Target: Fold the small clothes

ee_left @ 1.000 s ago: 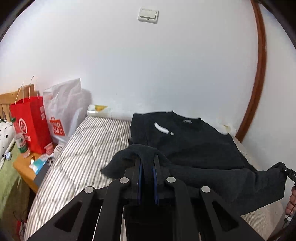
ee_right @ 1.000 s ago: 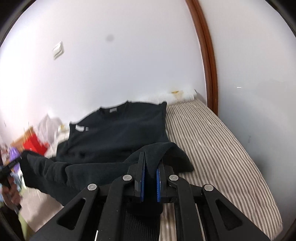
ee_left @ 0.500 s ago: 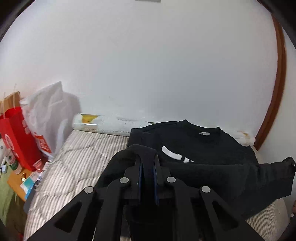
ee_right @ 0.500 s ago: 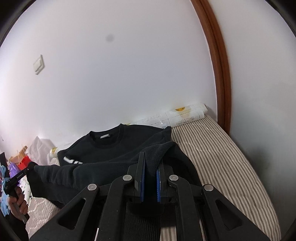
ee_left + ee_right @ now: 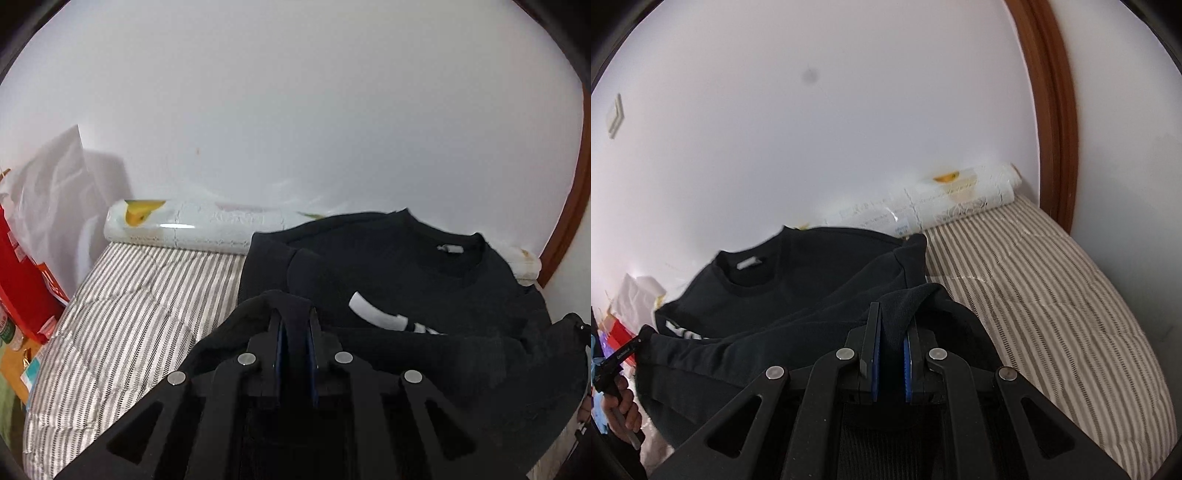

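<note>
The left gripper (image 5: 294,332) had its jaws clamped on a fold of the black sweatshirt (image 5: 417,280), the cloth bunched over and between the blue pads. The right gripper (image 5: 891,332) gripped the same garment likewise, a ribbed edge pinched between its jaws. Ahead of both sets of jaws the sweatshirt's upper body lay on the striped mattress (image 5: 140,306), collar (image 5: 746,271) towards the white wall (image 5: 295,110), while the lower part hung stretched between the two grippers. A white print (image 5: 376,314) showed on the chest, just ahead and to the right of the left jaws. Beyond the garment a clear-wrapped roll (image 5: 173,227) rested along the wall. Far left of the left jaws stood a red bag (image 5: 22,280) and a white plastic bag (image 5: 51,192). Right of the right jaws ran a brown door frame (image 5: 1052,110)
</note>
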A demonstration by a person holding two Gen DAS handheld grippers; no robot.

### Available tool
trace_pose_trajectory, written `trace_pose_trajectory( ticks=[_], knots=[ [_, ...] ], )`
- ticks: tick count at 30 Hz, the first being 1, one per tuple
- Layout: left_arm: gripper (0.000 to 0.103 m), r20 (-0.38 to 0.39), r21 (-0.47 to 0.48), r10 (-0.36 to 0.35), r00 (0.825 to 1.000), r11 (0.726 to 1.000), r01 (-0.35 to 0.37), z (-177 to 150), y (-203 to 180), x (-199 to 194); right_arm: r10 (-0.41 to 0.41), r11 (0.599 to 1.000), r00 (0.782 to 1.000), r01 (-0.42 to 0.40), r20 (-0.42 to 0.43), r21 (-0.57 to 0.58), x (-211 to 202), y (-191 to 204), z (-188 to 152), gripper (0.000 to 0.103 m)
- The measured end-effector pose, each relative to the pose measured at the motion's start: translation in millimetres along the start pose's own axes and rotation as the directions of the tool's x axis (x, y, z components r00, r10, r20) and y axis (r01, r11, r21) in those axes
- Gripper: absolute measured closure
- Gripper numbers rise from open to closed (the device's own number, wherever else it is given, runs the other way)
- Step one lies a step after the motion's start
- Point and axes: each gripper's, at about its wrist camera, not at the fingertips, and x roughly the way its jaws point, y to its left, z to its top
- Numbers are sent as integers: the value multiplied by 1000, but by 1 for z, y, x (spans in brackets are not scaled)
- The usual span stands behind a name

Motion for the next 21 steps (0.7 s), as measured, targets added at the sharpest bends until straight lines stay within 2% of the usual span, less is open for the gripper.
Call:
trace_pose_trajectory(
  ticks=[7, 13, 19, 21],
  knots=[
    [89, 0, 37, 31, 1000, 999, -31, -4, -1, 11, -63, 997, 997, 61, -35, -44, 36, 8, -8, 94],
    [88, 0, 31, 38, 999, 999, -37, -9, 0, 19, -112, 987, 993, 108, -31, -120, 46, 16, -16, 94],
    [87, 2, 44, 51, 999, 998, -51, -10, -2, 22, -103, 990, 993, 98, -54, -101, 49, 11, -17, 93],
    [83, 2, 34, 48, 999, 998, -48, -9, -1, 22, -108, 989, 993, 101, -55, -106, 50, 12, -17, 92]
  ],
)
